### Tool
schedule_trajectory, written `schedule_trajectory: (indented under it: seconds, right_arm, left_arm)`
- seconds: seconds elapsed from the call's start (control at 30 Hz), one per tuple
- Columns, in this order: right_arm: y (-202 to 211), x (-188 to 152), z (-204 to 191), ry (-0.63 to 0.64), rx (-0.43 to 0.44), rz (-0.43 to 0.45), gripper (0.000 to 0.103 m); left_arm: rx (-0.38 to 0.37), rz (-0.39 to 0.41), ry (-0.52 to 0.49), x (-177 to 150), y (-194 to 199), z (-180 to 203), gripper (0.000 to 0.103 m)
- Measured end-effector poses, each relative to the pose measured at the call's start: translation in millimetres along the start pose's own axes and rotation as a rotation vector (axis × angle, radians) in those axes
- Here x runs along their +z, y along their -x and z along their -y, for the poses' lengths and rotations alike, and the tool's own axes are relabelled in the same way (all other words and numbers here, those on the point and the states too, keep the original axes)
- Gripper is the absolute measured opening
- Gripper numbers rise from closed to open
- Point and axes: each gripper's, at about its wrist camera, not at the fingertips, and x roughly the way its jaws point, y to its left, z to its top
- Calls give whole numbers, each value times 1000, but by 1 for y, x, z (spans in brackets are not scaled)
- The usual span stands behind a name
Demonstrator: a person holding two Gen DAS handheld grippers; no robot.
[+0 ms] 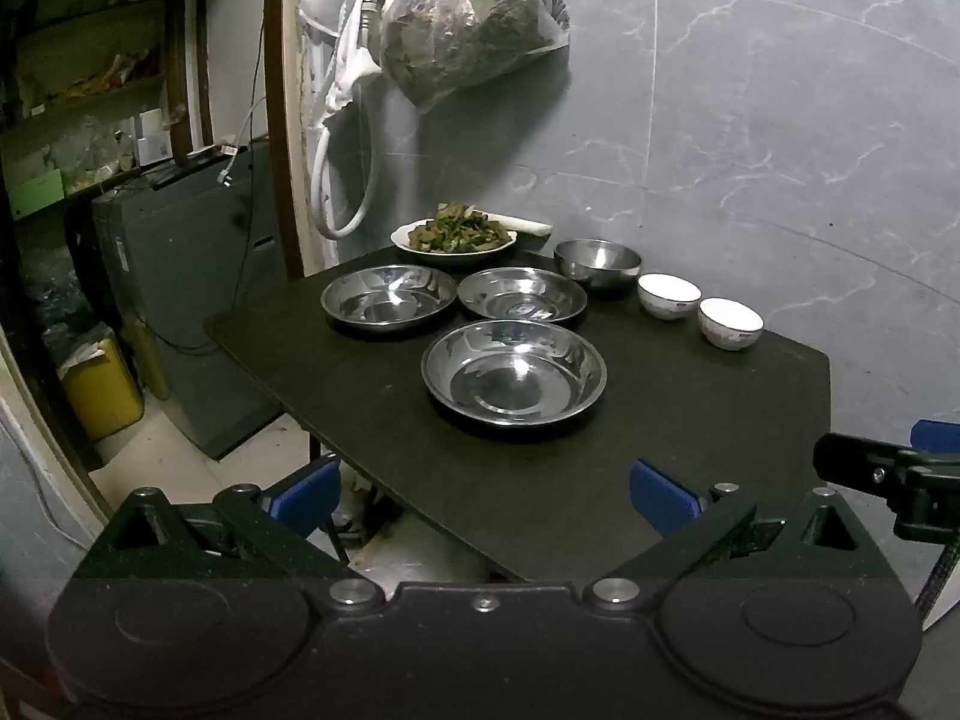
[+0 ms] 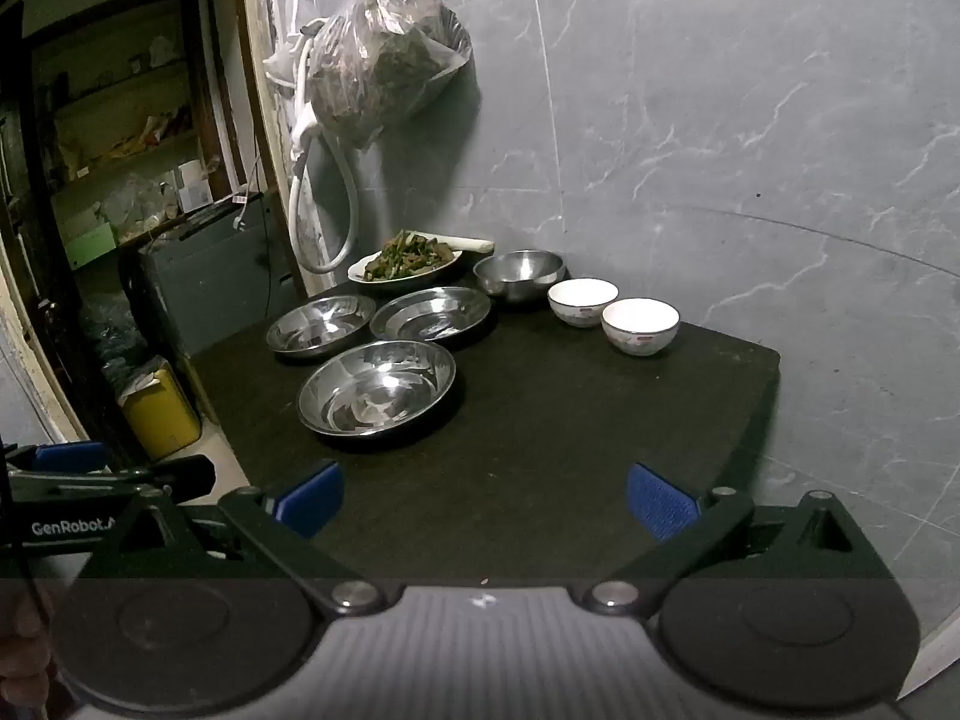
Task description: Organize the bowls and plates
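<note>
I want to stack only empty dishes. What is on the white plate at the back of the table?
The white plate holds a heap of cooked green and brown food. The plate's middle is covered by it; only the rim shows.

Three shiny, mirror-smooth metal plates (image 1: 513,373) sit on a matt black table (image 1: 690,420); at two o'clock, glossy white ceramic bowls (image 1: 730,323); polished grey marble-look wall (image 1: 750,120).

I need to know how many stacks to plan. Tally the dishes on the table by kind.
Steel plates: 3
Steel bowl: 1
White bowls: 2
White plate with food: 1
Total: 7
</note>
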Motion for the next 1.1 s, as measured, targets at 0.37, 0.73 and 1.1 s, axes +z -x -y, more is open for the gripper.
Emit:
schedule_trajectory:
  seconds: [0.37,0.73,1.1]
  right_arm:
    - [-4,2,-2,3,-2,-2,103]
    - [-6,2,-3,3,-3,-2,103]
    - [-6,4,-3,1,-3,-3,103]
  left_arm:
    - [4,-3,-1,0,0,0,102]
    - [0,-4,0,-3,-5,-5,102]
    - [1,-2,-3,-2,-5,-5,102]
